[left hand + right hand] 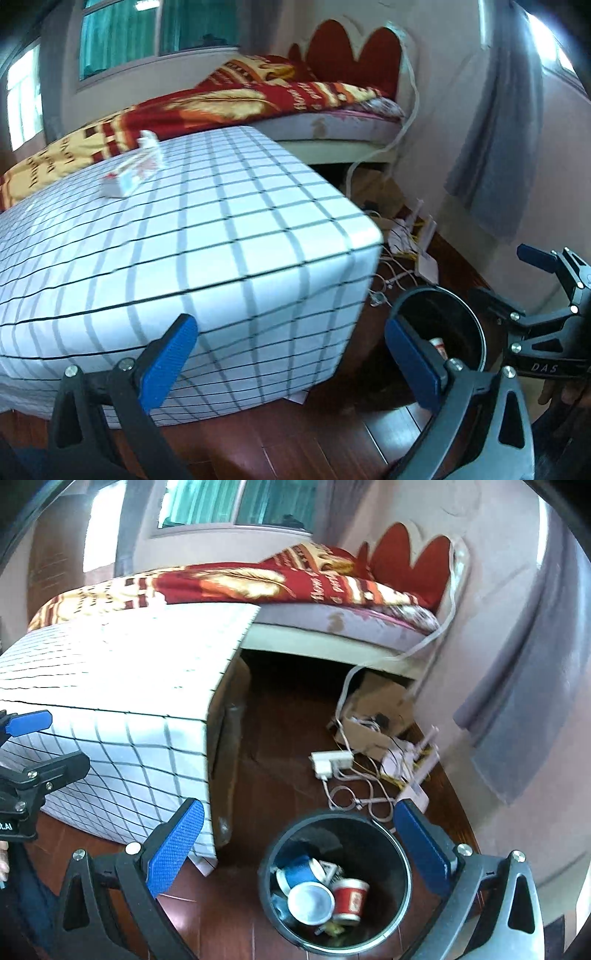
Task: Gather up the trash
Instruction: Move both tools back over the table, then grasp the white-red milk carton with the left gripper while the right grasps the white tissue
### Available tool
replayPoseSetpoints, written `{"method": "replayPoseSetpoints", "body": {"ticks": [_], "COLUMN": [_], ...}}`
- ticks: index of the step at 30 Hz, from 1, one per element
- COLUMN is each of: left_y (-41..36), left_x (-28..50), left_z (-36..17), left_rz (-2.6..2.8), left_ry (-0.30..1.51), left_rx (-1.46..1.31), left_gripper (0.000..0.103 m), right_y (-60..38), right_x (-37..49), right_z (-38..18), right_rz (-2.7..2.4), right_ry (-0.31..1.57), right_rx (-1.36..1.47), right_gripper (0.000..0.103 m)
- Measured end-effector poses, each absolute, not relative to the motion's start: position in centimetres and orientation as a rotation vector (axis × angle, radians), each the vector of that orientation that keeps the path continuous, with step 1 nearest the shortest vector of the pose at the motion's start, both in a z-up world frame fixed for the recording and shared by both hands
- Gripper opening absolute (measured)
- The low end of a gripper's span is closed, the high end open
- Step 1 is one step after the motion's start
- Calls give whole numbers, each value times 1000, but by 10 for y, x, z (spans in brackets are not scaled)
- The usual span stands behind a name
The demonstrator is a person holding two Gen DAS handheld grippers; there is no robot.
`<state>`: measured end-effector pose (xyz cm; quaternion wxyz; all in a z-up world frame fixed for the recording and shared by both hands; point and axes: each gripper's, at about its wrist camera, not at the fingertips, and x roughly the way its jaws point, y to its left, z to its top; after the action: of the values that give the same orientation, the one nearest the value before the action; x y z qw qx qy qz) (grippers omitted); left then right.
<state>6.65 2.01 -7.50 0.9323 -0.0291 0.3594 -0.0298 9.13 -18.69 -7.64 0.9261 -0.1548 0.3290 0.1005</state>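
A black round bin [400,853] stands on the wood floor beside the checked-cloth table [122,686]. Inside lie a blue cup [295,873], a white-based cup [310,902] and a red cup [349,899]. My right gripper [301,840] hangs open directly above the bin, nothing between its blue pads. In the left wrist view the bin [469,317] sits at lower right. My left gripper [291,358] is open and empty, low by the table's near corner. A crumpled white and red wrapper [131,171] lies on the table [221,229] toward its far left.
A bed with a red and yellow blanket [258,99] runs behind the table. A power strip [330,760], tangled cables and a cardboard box [376,716] clutter the floor beyond the bin. A grey cloth [498,140] hangs on the right wall.
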Motion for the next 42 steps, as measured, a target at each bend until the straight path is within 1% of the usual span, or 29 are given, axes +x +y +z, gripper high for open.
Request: {"method": "replayPoseSetpoints", "body": {"ticks": [8, 16, 19, 23, 28, 33, 35, 36, 37, 38, 39, 42], "left_y": [99, 191, 211, 217, 222, 227, 225, 223, 222, 221, 222, 235], "left_x": [61, 76, 103, 147, 195, 245, 260, 269, 275, 280, 282, 282], "left_z": [-63, -49, -49, -53, -59, -63, -70, -74, -77, -77, -77, -71], "left_rz": [101, 250, 242, 222, 166, 108, 90, 68, 47, 36, 26, 68], "left_ry": [689, 658, 656, 665, 686, 721, 758, 781, 803, 813, 814, 796], "left_rx": [-94, -138, -119, -87, -87, -98, -77, -66, -61, -54, -51, -86], "left_gripper": [102, 102, 102, 101, 92, 92, 86, 82, 71, 62, 56, 53], "right_y": [-122, -22, -6, 14, 40, 58, 64, 67, 69, 70, 71, 76], "right_x": [108, 156, 171, 207, 259, 301, 313, 318, 323, 327, 331, 340], "right_z": [-55, -54, -52, -54, -54, -59, -62, -63, -65, -65, -66, -69], "right_rz": [342, 437, 425, 419, 419, 434, 441, 443, 447, 452, 456, 469], "right_ry": [605, 687, 681, 704, 733, 767, 773, 775, 779, 782, 784, 789], "right_rx": [-267, -306, -308, -305, -327, -336, -344, -350, -351, -351, -352, -348], "right_gripper": [103, 103, 103, 103, 103, 103, 103, 103, 103, 103, 103, 103]}}
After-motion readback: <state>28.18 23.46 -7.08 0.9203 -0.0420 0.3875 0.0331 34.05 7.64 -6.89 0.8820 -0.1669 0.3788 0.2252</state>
